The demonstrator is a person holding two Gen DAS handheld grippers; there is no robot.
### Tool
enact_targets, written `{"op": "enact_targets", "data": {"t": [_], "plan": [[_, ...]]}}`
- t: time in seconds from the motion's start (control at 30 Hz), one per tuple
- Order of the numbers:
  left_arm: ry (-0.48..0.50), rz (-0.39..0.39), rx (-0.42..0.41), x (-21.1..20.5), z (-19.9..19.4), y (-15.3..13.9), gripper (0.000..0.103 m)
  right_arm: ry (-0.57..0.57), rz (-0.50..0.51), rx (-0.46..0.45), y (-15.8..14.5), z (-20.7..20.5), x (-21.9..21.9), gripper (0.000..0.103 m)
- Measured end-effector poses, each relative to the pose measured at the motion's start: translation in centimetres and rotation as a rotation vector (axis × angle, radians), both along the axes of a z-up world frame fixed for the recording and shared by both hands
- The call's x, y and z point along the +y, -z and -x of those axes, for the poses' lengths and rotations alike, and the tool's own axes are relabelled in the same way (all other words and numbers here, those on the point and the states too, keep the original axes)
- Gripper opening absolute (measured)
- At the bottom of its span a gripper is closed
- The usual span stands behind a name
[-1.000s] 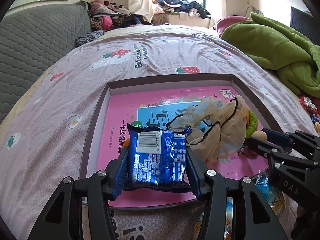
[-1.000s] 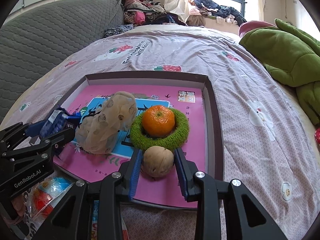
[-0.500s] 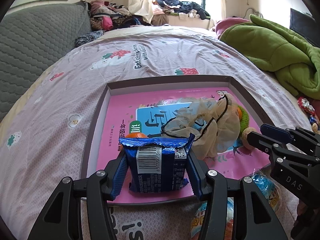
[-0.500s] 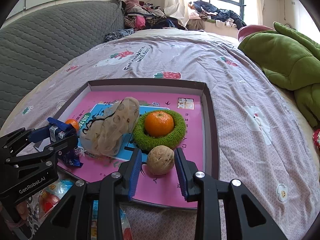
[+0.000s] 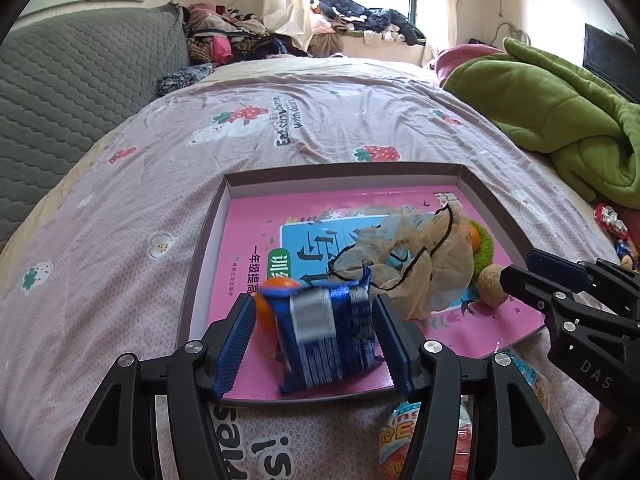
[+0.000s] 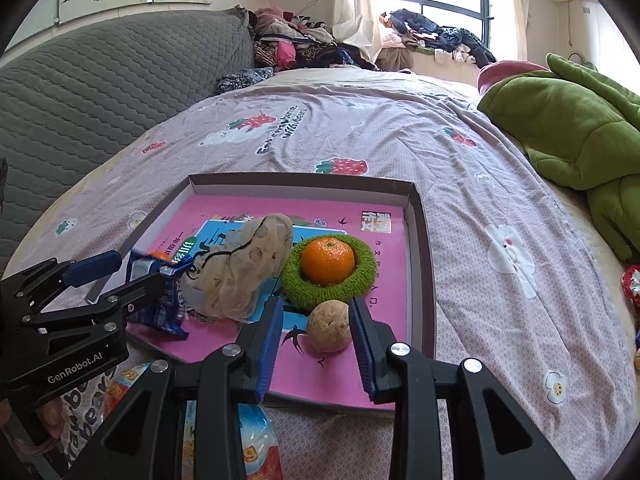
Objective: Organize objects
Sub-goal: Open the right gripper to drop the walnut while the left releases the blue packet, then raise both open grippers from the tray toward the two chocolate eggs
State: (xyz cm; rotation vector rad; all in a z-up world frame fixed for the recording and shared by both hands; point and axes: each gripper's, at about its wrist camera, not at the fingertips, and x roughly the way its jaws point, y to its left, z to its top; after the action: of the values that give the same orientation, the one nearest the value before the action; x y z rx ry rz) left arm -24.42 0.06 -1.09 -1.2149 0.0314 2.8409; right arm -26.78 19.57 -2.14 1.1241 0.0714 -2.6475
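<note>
While its jaws had just been opening, the left hand-held gripper (image 5: 314,342) stood wide around the blue snack packet (image 5: 326,340) in the tray (image 5: 494,210); the right hand-held gripper (image 6: 314,338) stood narrow, apart from the walnut (image 6: 329,325).

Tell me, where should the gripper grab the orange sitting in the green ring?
Probably by its upper sides, coming down from above. The orange sits sunk in the green knitted ring, so only its top half is bare, and the mesh bag crowds its left side. Jaws across the roundest exposed part should hold best.

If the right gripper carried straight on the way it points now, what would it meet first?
Probably the walnut, which already sits between the right gripper's open jaws on the pink book. Beyond it lies the green ring holding the orange.
</note>
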Motion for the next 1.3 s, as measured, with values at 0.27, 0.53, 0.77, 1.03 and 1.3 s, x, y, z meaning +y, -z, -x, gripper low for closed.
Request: {"op": "enact_targets", "data": {"t": [0.27, 0.53, 0.77, 1.03, 1.3], "plan": [[0.0, -0.003, 0.015, -0.1, -0.6, -1.1, 0.066, -0.002, 0.004, 0.027, -1.2, -0.7, 0.0, 0.034], [0.001, -0.007, 0.047, -0.1, -1.7, -2.9, 0.068, -0.016, -0.015, 0.088, -3.2, -2.1, -0.7, 0.046], [-0.003, 0.002, 0.073, -0.2, -2.7, -4.6, 0.069, -0.021, -0.031, 0.14, -4.7, -3.5, -1.1, 0.05], [-0.016, 0.003, 0.106, -0.7, -4.2, -6.6, 0.069, -0.013, -0.023, 0.182, -6.4, -4.9, -0.7, 0.051], [-0.016, -0.001, 0.129, -0.8, -6.0, -8.3, 0.069, -0.023, 0.015, 0.197, -8.1, -6.6, 0.0, 0.051]]}}
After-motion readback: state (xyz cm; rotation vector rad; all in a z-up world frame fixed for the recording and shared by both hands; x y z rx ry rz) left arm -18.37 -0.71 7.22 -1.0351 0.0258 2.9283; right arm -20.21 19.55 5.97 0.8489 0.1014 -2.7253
